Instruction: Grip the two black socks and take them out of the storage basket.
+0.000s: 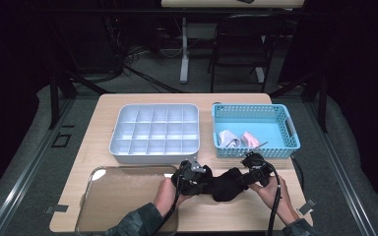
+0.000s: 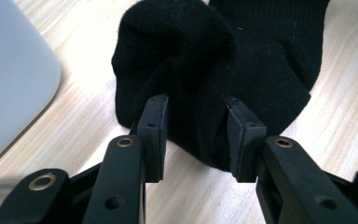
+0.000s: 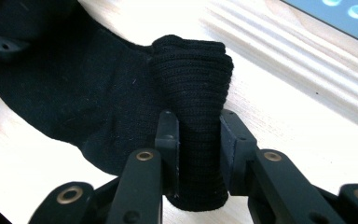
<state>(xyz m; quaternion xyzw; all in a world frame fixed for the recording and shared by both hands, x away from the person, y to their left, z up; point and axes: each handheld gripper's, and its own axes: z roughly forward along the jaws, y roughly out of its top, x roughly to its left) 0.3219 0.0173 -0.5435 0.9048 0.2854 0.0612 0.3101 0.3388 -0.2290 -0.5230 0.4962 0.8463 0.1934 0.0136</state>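
A black knitted sock lies on the light wooden desk, at its near edge, just in front of the blue plastic basket. Its long axis runs across the desk from one hand to the other. The fabric is dark, soft and bunched, with a ribbed cuff at the right end.

The left gripper has its fingers spread around a raised fold, the left pad apart from the cloth. The right gripper pinches the rolled ribbed cuff firmly between its fingers. Beyond the sock stands a grey compartment tray, and a clear lid rests to the left.
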